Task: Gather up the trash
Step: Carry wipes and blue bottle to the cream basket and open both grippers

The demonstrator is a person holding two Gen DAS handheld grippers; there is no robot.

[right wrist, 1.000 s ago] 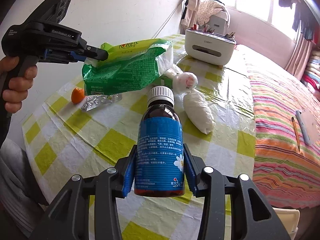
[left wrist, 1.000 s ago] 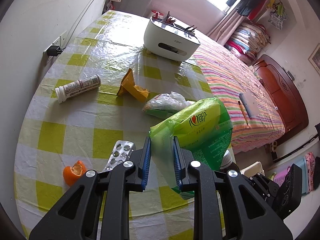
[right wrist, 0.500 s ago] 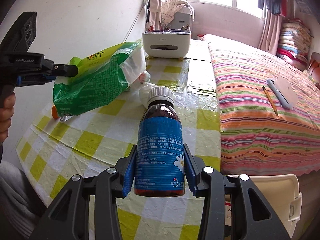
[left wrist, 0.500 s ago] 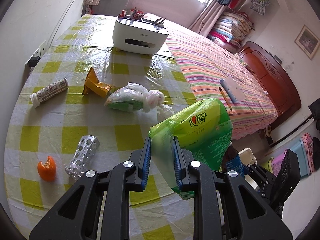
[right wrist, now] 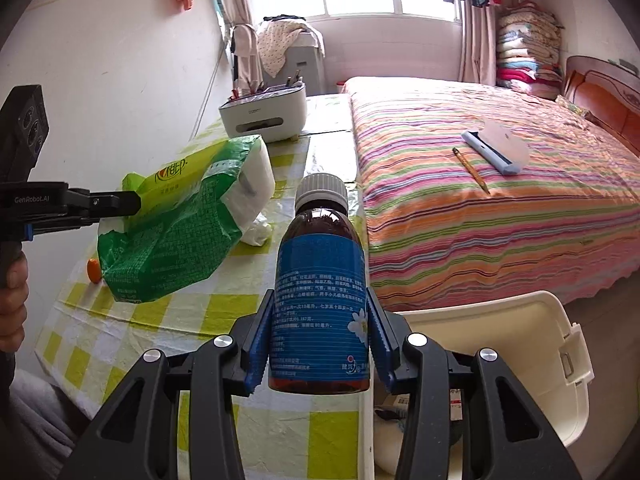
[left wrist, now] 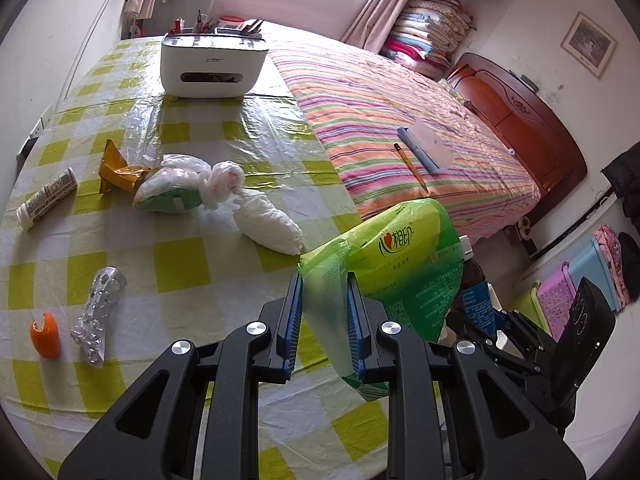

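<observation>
My left gripper [left wrist: 323, 316] stays clamped on green tissue pack [left wrist: 404, 256]; right gripper [right wrist: 318, 340] on brown medicine bottle [right wrist: 320, 280]. Both shifted toward white bin [right wrist: 520, 344].

Your left gripper [left wrist: 323, 322] and right gripper [right wrist: 318, 342] are matte black open-frame arms with round silver screws and ribbed blue pads [left wrist: 291, 316]. White "GenRobot.AI" lettering marks the left one's side, and your hand [right wrist: 12, 300] meets grey fabric below.
</observation>
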